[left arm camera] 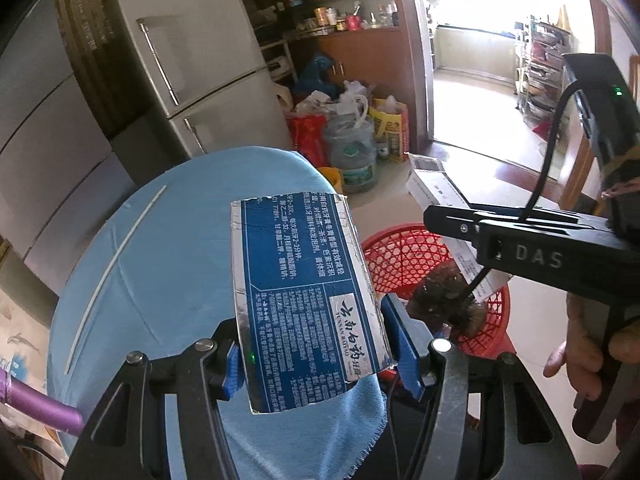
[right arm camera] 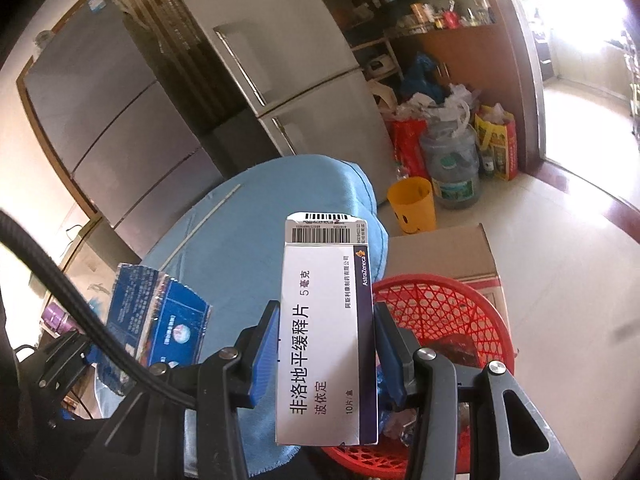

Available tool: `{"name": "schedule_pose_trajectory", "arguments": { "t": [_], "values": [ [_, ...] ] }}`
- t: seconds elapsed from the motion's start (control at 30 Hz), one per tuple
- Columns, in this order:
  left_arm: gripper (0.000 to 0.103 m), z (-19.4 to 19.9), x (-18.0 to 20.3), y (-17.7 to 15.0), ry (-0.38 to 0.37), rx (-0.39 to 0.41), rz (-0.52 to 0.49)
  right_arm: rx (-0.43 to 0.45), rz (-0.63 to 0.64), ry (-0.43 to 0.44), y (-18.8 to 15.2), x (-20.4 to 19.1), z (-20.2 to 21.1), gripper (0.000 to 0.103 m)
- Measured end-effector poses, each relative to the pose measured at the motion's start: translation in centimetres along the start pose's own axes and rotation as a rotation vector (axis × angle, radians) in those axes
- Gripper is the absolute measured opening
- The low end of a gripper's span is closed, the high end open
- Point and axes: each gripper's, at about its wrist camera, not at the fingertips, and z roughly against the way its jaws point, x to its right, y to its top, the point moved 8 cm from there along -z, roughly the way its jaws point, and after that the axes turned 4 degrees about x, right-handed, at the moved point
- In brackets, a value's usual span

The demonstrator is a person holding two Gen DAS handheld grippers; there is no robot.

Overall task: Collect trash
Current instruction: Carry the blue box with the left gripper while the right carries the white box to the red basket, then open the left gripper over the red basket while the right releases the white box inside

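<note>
The blue toothpaste carton (left arm camera: 308, 300), flattened with creased silvery edges, is clamped between the left gripper (left arm camera: 320, 356) pads, held over the blue cloth (left arm camera: 160, 248) near its hanging frayed hem. Right of it sits the red mesh basket (left arm camera: 404, 256) on pale floor, the right gripper (left arm camera: 476, 280) above its rim holding a white box.

From the right wrist, the white medicine box (right arm camera: 328, 344), smooth and rectangular, is pinched between blue pads above the basket's near rim (right arm camera: 436, 280); a cardboard box (right arm camera: 440, 248) stands behind.
</note>
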Motion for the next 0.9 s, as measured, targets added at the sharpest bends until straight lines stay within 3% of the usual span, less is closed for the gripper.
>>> {"name": "schedule_pose_trajectory", "arguments": {
  "t": [0.6, 0.9],
  "values": [
    [0.063, -2.1, 1.8, -0.2, -0.136, -0.065, 0.021, -0.018, -0.118, -0.066, 0.3, 4.5, -0.3, 0.048],
    [0.063, -3.1, 0.7, -0.2, -0.152, -0.097, 0.088, 0.087, -0.216, -0.137, 3.3, 9.7, 2.9, 0.048]
  ]
}}
